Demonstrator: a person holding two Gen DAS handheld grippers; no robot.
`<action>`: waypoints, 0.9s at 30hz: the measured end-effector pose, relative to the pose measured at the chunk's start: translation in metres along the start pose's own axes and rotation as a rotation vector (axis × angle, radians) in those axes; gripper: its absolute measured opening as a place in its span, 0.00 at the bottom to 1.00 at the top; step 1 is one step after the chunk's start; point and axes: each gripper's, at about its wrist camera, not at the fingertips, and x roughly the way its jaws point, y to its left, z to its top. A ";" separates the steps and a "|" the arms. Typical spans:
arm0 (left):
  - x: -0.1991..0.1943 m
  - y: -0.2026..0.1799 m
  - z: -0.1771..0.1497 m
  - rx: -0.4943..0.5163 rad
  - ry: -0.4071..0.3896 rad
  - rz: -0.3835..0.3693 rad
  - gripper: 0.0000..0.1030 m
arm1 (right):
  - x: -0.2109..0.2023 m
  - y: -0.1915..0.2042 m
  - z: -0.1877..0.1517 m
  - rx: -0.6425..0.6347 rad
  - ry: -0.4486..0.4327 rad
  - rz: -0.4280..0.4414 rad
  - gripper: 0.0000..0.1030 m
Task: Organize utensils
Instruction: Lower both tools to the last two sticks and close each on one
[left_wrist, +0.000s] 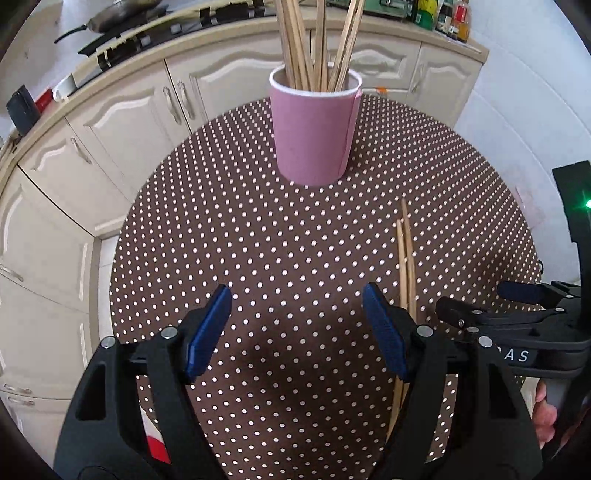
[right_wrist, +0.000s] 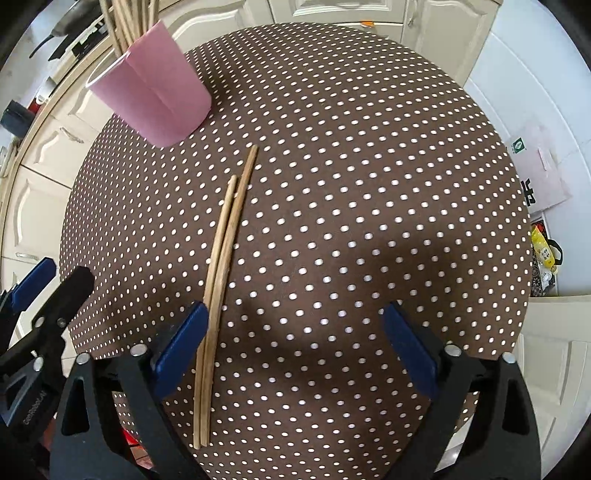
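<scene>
Polka-dot surface (right_wrist: 369, 147) in the kitchen: two loose chopsticks (right_wrist: 221, 258) lie near me, pink cup (right_wrist: 155, 96) far left. Both my tools, left tool (left_wrist: 297, 328) and right tool (right_wrist: 295, 354), gape wide, empty. Light, stiff, roll-prone; I'd pinch mid-length.

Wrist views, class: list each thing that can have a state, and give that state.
Pink cup: upright, holding chopsticks.
Chopsticks in cup: standing, leaning.
Loose chopstick pair: flat on tablecloth, side by side.
Left gripper: open, empty.
Right gripper: open, empty.
</scene>
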 end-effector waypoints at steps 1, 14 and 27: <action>0.004 0.001 -0.001 0.001 0.017 0.004 0.70 | 0.003 0.005 0.000 -0.003 0.006 -0.009 0.87; 0.029 0.018 -0.006 -0.017 0.120 0.008 0.71 | 0.032 0.043 -0.002 0.005 0.063 -0.096 0.84; 0.024 0.007 -0.004 0.045 0.096 -0.014 0.71 | 0.043 0.056 0.021 0.017 0.094 -0.096 0.83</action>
